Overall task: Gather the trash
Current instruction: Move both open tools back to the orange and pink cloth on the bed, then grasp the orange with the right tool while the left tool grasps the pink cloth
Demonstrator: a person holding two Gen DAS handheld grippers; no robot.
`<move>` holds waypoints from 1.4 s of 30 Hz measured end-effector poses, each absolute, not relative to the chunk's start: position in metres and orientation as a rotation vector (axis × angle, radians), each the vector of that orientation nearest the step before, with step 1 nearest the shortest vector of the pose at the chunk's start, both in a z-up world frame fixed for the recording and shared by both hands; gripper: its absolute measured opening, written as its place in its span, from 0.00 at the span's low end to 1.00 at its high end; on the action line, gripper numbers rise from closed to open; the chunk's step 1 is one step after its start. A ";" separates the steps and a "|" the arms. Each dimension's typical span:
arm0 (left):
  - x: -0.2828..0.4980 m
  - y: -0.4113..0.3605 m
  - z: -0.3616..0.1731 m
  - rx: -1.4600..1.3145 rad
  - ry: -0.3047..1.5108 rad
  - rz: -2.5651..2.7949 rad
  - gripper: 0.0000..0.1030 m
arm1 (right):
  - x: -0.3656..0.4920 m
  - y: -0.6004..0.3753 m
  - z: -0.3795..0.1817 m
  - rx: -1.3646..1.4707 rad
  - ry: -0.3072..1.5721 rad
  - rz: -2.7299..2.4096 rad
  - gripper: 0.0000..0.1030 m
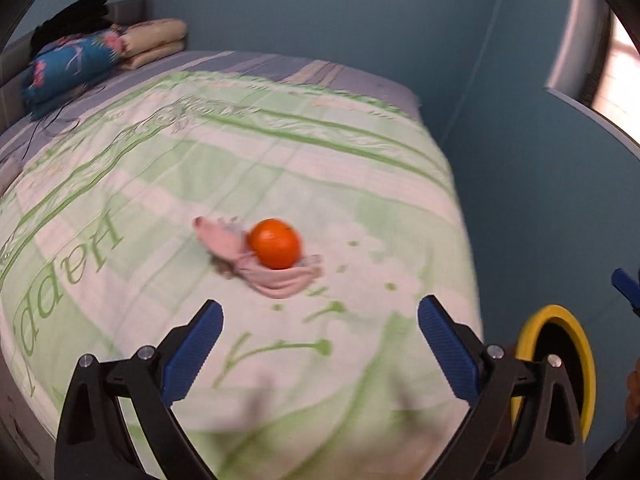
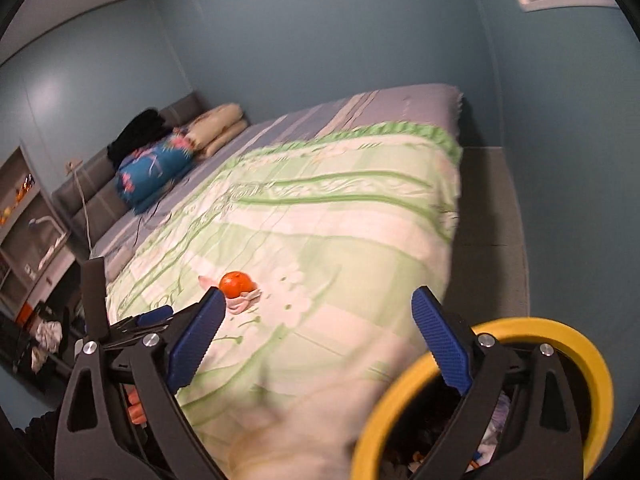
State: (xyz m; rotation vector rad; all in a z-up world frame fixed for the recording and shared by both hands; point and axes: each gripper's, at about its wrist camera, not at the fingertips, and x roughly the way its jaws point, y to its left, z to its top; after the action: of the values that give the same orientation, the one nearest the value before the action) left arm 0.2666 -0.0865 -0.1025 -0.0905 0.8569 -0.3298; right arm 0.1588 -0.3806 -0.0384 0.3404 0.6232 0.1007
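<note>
Broadly, most of both views is filled by a bed, over which a soft quilt in pale green and white is spread, printed with green bands, flowers and lettering; a striped lilac sheet is seen beyond its far edge. Smooth teal walls are seen behind. At the far left, folded bedding is stacked: a blue floral pillow, a cream folded blanket and a dark heap of cloth.

A round bin with a thick, glossy yellow rim and a dark interior is seen at the near right, beside the bed; some crumpled scraps are visible inside.

The left claw is held low over the near part of the quilt, pointed toward the far end, its black arms splayed and its ribbed blue pads set wide apart on nothing. The right claw is held above the bin's near rim, likewise spread wide and empty.

A crumpled pink cloth lies near the middle of the quilt, and a smooth, round orange fruit rests on it, well ahead of the left claw.
</note>
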 end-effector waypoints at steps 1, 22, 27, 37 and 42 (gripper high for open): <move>0.273 -0.079 -0.107 -0.098 0.867 -0.312 0.92 | 0.170 -0.374 -0.040 0.335 0.634 0.122 0.87; 0.360 -0.046 -0.179 -0.170 0.996 -0.214 0.92 | 0.337 -0.266 -0.088 0.187 0.890 0.276 0.87; 0.371 -0.039 -0.185 -0.194 1.013 -0.201 0.90 | 0.349 -0.257 -0.089 0.178 0.908 0.289 0.87; 0.380 -0.025 -0.189 -0.173 1.041 -0.170 0.63 | 0.366 -0.239 -0.103 0.143 0.954 0.302 0.87; 0.379 -0.017 -0.190 -0.152 1.070 -0.152 0.57 | 0.374 -0.226 -0.115 0.132 0.988 0.312 0.87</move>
State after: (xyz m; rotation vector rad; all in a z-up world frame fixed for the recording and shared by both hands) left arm 0.3787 -0.0169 -0.1903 -0.1520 1.0697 -0.1519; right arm 0.3740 -0.2265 -0.1152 0.1324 0.9875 0.3115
